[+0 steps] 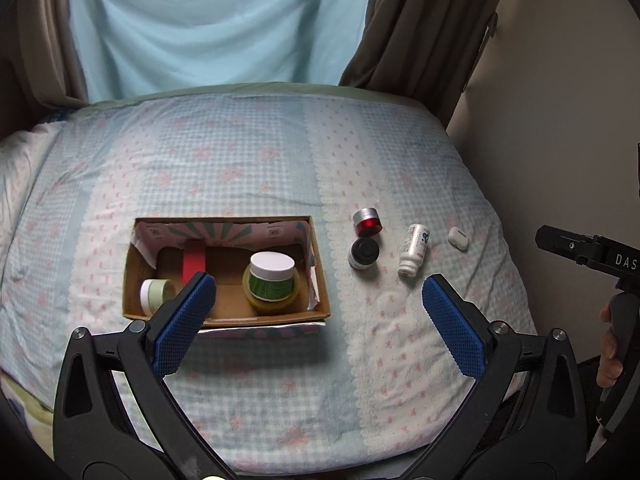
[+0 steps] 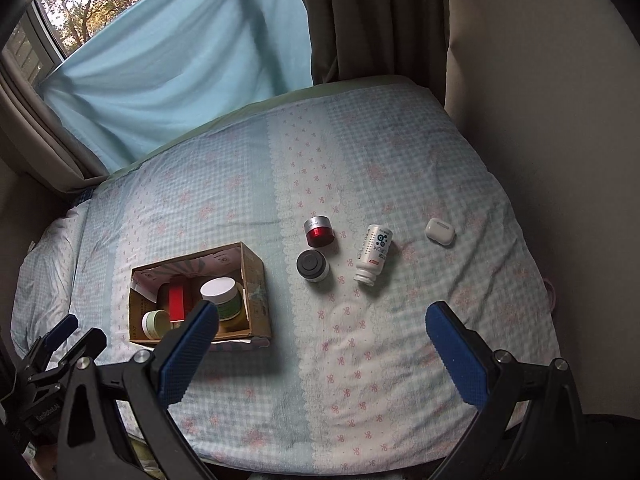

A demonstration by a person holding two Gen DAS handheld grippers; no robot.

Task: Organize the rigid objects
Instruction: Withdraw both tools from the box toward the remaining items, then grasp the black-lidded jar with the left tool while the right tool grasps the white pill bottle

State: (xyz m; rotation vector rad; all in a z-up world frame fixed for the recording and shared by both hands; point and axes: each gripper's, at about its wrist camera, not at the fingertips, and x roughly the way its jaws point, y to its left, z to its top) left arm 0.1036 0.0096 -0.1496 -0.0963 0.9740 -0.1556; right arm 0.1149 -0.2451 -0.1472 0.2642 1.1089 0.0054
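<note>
A cardboard box (image 1: 316, 256) (image 2: 256, 276) sits on the bed and holds a green jar with a white lid (image 1: 272, 276) (image 2: 222, 296), a red box (image 1: 193, 264) (image 2: 176, 300) and a small pale green jar (image 1: 154, 294) (image 2: 154, 322). To its right lie a red jar with a silver lid (image 1: 367, 222) (image 2: 319, 232), a black-lidded jar (image 1: 363, 254) (image 2: 313, 266), a white bottle on its side (image 1: 414, 248) (image 2: 374, 252) and a white earbud case (image 1: 458, 236) (image 2: 440, 232). My left gripper (image 1: 318, 292) is open and empty above the bed. My right gripper (image 2: 320, 320) is open and empty too.
The bed has a blue checked cover (image 1: 280, 168) (image 2: 400, 160). A blue cloth and brown curtains (image 1: 400, 20) hang behind it. A wall (image 2: 540, 120) borders the bed's right side. The right gripper's body (image 1: 592, 252) shows at the right edge of the left wrist view.
</note>
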